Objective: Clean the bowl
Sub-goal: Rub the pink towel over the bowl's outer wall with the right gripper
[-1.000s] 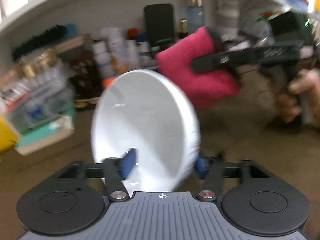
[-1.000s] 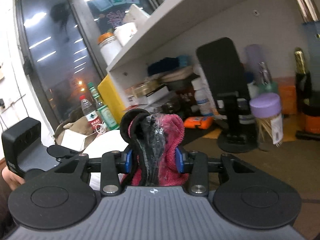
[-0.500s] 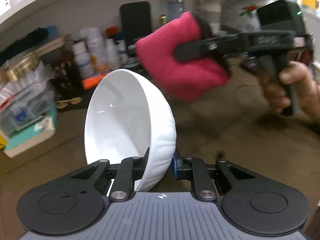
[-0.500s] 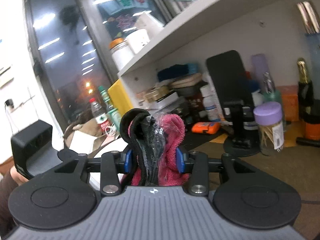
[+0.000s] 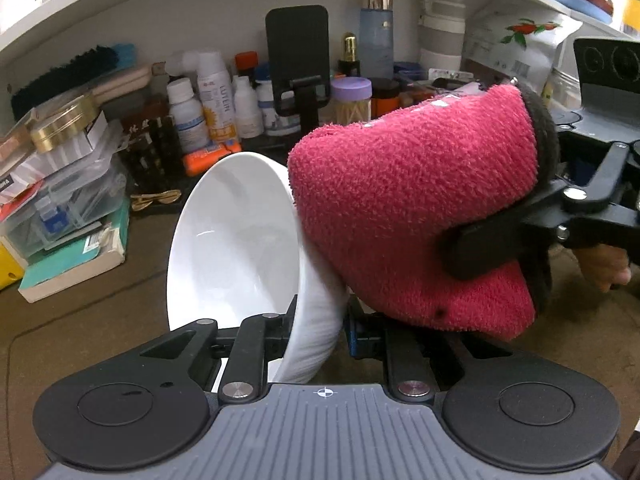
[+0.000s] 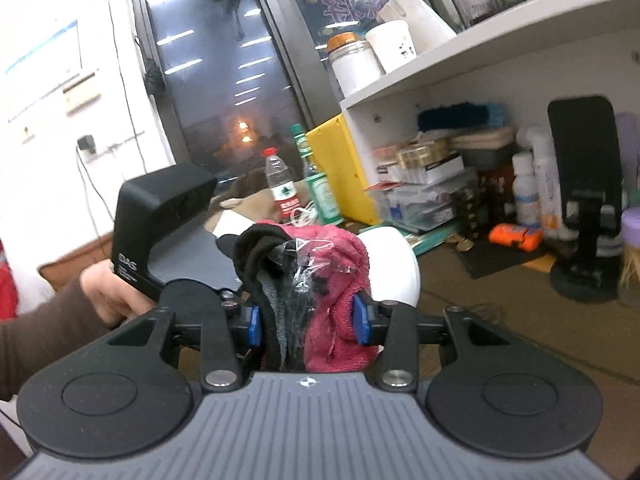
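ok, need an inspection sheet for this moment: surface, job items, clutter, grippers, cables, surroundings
Surface: brown table top, bare near the bowl.
Job's things: white bowl tipped on edge, off the table; pink cloth against the bowl's outer wall.
Clutter: bottles, phone stand, purple-lidded jar, stacked boxes and book along the back.
Grippers: left gripper shut on the bowl's rim; right gripper shut on the cloth, its jaws having just closed further.
Cables: thin wire down the left wall from a plug.
Surroundings: white shelf overhead, dark window, yellow box.
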A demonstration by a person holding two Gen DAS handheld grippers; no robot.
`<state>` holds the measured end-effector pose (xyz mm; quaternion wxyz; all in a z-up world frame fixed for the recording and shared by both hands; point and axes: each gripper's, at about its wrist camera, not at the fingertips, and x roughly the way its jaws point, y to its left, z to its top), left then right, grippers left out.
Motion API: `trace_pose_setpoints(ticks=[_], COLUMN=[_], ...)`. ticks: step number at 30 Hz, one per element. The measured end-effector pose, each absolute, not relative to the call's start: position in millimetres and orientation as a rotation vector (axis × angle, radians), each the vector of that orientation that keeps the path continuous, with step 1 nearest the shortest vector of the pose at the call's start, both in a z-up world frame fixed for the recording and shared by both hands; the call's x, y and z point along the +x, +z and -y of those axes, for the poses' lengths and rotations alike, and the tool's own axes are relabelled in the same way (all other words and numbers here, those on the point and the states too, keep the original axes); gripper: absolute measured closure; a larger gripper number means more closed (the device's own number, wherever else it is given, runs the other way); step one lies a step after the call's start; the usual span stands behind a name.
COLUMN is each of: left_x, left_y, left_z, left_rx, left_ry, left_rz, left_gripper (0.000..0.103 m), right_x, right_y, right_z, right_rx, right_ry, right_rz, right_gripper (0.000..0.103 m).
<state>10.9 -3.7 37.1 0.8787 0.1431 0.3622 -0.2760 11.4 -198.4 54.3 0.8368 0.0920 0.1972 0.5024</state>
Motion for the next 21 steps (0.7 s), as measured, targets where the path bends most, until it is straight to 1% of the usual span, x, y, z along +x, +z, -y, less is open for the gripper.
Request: trace_pose_setpoints(ticks=[5,13,17,21], left_x=[11,9,10,10], left_y=[35,31,30,29], left_z=[5,7,8,9], left_rx=[0.299,0.312,0.318,0.322], left_ry=[-0.558,-0.563,-0.559,-0.558], left_rz=[-0.757,-0.759,-0.761,-0.761], left_gripper=[0.083,0.076,0.073,0.071], right_x=[28,58,43,33], right_y=[48,32,33,36], right_z=[211,216,207,214], right_rx=[0.213,0.237,0.204,0.236], right_ry=[0.924,0.832,0.902,0.946], right_rz=[-0.435,-0.501,-0.514,-0.522], right_gripper=[0.065,0.065,0.064,0.064])
